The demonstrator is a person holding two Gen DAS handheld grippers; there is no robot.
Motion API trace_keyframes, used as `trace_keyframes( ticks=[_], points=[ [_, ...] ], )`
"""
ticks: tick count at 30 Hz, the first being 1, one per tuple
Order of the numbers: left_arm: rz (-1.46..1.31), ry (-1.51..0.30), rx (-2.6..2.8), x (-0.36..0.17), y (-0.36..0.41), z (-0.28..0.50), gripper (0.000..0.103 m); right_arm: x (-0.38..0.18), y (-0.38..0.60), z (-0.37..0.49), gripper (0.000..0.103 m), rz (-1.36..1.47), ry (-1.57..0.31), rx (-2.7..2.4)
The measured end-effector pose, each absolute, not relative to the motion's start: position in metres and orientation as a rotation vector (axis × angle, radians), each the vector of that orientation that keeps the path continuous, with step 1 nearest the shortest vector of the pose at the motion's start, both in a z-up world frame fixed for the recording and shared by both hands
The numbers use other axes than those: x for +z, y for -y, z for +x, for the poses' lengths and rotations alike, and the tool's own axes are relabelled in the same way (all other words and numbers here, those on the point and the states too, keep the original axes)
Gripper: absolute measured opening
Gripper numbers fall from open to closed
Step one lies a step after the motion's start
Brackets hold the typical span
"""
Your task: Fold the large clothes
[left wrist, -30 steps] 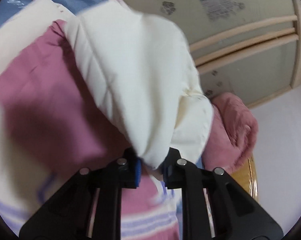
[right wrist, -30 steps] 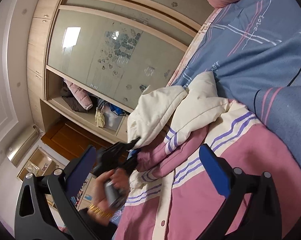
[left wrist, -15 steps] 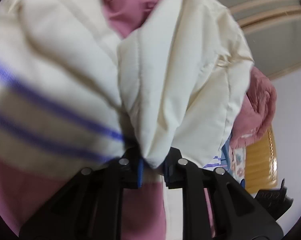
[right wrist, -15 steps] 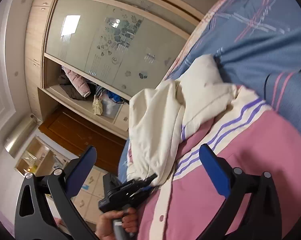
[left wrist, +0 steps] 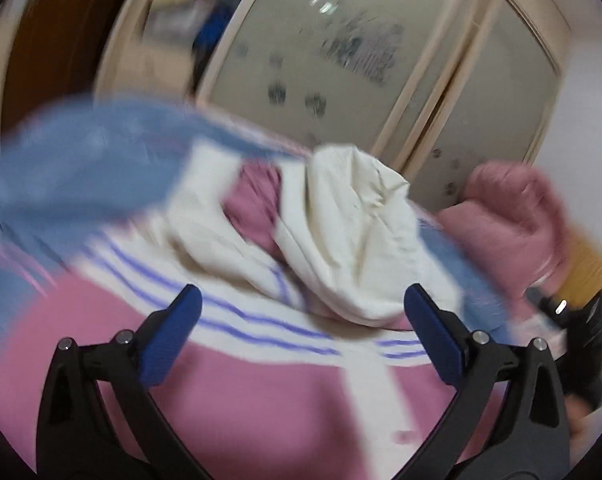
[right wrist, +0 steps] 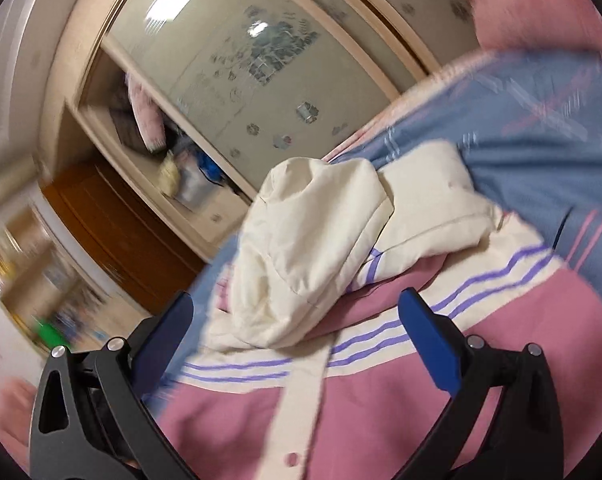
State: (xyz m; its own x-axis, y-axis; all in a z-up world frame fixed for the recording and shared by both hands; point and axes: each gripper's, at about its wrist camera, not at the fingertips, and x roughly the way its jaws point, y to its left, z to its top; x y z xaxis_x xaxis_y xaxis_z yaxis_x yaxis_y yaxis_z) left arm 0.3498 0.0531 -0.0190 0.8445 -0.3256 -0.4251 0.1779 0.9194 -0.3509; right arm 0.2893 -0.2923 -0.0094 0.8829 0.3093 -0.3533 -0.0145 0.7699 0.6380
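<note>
On the blue striped bedspread (right wrist: 541,168), a pink jacket (right wrist: 381,420) spread flat, cream sleeve (right wrist: 301,256) flopped across its purple-striped chest band. Just short of that sleeve, left gripper (left wrist: 301,332) with jaws just sprung wide apart, nothing between them. Right gripper (right wrist: 297,336) likewise gaping and empty, over the chest band. Beyond the bedspread, a frosted wardrobe door (right wrist: 241,72).

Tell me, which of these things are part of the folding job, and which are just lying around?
Part of the job:
pink jacket
its cream hood
left gripper, jaws just opened off the hood

Lying about:
blue bedspread
pink blanket
wardrobe
</note>
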Motion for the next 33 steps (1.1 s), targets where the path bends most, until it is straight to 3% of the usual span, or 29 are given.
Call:
trace_keyframes(
  ticks=[3,6,12,18,21,22,29,33],
  points=[
    [-0.172,-0.54,-0.268,-0.009,-0.039,0.353,0.101,-0.006,0.278,0.294,0.102,0.661,-0.471,0.193],
    [-0.169,-0.526,-0.276,-0.001,-0.046,0.349,0.101,0.021,0.255,0.316,0.102,0.443,-0.449,0.069],
    [-0.236,-0.51,-0.277,0.006,-0.07,0.334,0.101,0.086,0.219,0.434,0.102,0.22,-0.455,-0.027],
    [-0.266,-0.522,-0.236,0.006,-0.088,0.344,0.101,0.024,0.176,0.524,0.102,0.05,-0.617,-0.08],
    [-0.259,-0.531,-0.245,0.004,-0.088,0.345,0.101,-0.074,0.16,0.553,0.102,-0.039,-0.931,-0.025],
    [-0.245,-0.533,-0.248,0.003,-0.087,0.345,0.101,-0.092,0.16,0.551,0.102,-0.042,-0.954,-0.018],
    [-0.209,-0.563,-0.276,0.0,-0.085,0.347,0.101,-0.103,0.18,0.536,0.102,0.06,-0.898,-0.013],
    [-0.2,-0.551,-0.279,0.004,-0.085,0.342,0.101,-0.083,0.186,0.501,0.102,0.1,-0.767,-0.043]
  ],
)
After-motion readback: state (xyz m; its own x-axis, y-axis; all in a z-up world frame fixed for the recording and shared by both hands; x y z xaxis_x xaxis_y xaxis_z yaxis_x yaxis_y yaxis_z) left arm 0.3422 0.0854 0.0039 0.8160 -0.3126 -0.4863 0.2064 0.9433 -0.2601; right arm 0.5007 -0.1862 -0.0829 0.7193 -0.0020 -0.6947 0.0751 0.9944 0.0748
